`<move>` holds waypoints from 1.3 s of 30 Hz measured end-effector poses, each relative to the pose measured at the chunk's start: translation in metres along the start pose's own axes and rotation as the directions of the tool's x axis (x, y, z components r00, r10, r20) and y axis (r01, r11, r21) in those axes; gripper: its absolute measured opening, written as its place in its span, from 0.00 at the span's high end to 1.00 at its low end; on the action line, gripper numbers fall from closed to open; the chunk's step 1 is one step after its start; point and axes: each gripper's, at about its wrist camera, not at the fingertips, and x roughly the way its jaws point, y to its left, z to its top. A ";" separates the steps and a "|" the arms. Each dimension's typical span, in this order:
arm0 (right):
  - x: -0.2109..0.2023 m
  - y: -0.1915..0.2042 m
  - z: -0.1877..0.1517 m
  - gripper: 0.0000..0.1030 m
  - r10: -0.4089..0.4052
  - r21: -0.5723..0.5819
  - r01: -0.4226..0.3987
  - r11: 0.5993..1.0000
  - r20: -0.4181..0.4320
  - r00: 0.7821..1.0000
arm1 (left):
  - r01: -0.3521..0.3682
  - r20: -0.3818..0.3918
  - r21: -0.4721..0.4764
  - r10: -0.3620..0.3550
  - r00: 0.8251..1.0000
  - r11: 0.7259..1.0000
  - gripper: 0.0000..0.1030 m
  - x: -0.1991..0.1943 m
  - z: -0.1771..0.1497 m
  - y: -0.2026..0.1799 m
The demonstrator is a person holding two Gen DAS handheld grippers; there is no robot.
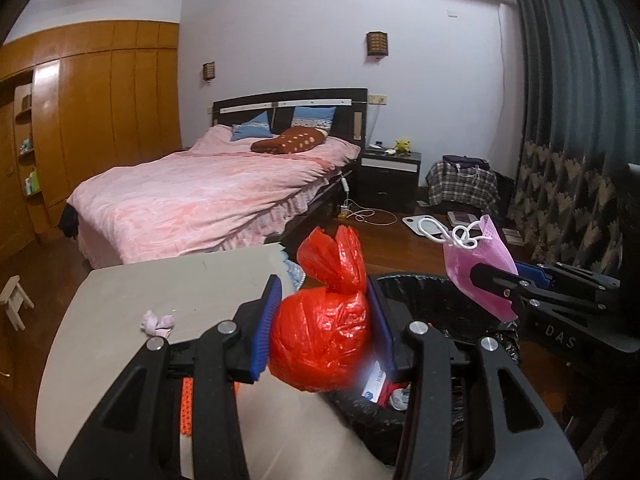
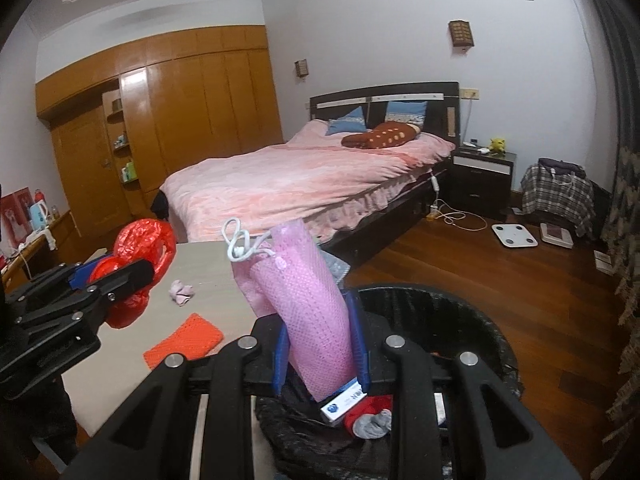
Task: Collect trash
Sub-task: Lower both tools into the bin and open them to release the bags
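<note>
Left tongs (image 1: pixel 324 332) clamp a knotted red bag (image 1: pixel 324 344) at the bin's (image 1: pixel 432 300) near rim; right tongs (image 2: pixel 320 344) pinch a pink mask (image 2: pixel 308 304) above its black-lined mouth. Best carry each fully over the opening before parting the pads, mask first. A crumpled tissue (image 2: pixel 181 292) and orange cloth (image 2: pixel 184 342) lie on the table (image 2: pixel 216 268), uncollected; nothing blocks the drop.

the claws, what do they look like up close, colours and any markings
Both claws share one build: the left claw and right claw have matte black angular linkage arms, round silver pivot bolts and ribbed blue finger pads. The right claw's body shows pale "DAS" lettering. No cables or sleeves visible.
</note>
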 end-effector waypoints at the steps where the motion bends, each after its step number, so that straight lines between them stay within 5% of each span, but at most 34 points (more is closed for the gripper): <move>1: 0.000 -0.003 0.000 0.75 -0.007 0.004 0.007 1.000 0.000 1.000 | 0.005 -0.001 0.002 -0.005 1.000 1.000 0.59 0.000 0.000 0.001; 20: 0.006 -0.062 -0.008 0.75 -0.114 0.058 0.116 0.992 -0.028 0.993 | 0.101 -0.034 0.048 -0.099 0.994 0.994 0.59 0.046 0.001 -0.037; 39: 0.058 -0.101 -0.021 0.75 -0.153 0.112 0.164 0.980 -0.104 0.983 | 0.164 -0.093 0.096 -0.155 0.984 0.982 0.59 0.133 -0.010 -0.063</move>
